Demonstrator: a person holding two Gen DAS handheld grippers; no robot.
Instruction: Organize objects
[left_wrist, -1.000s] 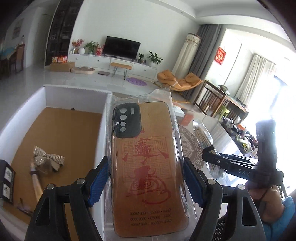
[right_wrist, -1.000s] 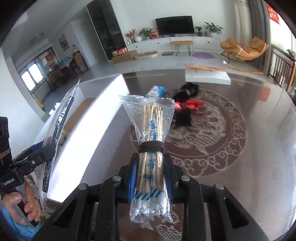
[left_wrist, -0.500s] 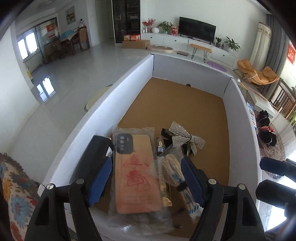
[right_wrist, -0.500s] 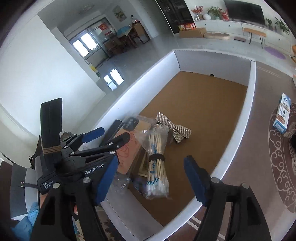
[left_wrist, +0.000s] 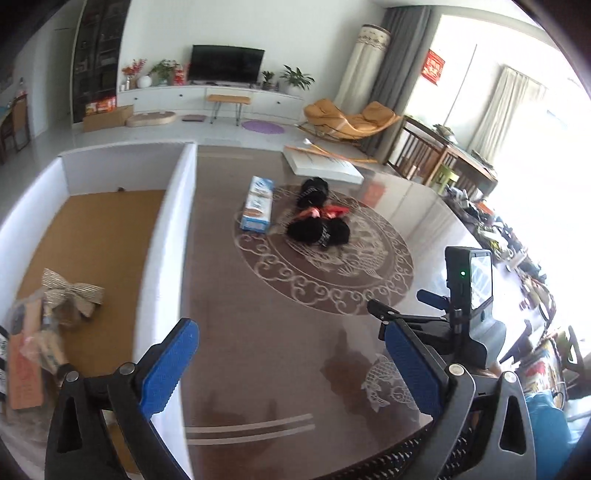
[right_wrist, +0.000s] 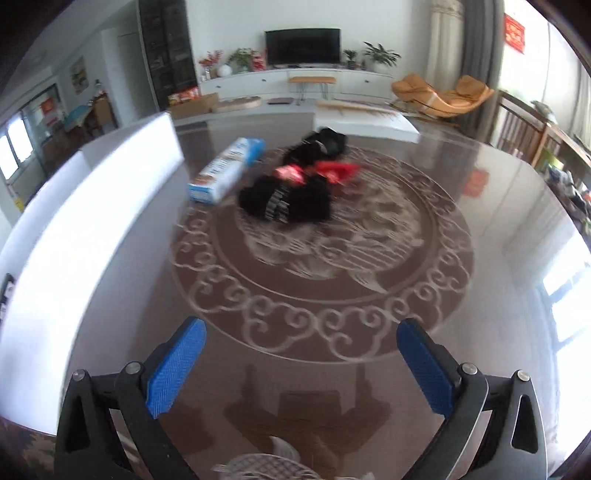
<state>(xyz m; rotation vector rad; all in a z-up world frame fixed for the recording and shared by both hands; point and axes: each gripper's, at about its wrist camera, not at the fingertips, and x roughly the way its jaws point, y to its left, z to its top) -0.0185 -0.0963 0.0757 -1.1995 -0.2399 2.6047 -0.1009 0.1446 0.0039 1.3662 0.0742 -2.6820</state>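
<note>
Both grippers — left gripper (left_wrist: 291, 354), right gripper (right_wrist: 301, 354) — are opening with nothing between them; the blue box (left_wrist: 257, 204) lies far off.

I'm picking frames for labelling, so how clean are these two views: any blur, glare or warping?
Left wrist view: mostly sharp, the window blown out white, straight edges bowed by the fisheye. Right wrist view: motion-smeared, the white box wall and blue carton streaked; glare on the glossy table.
</note>
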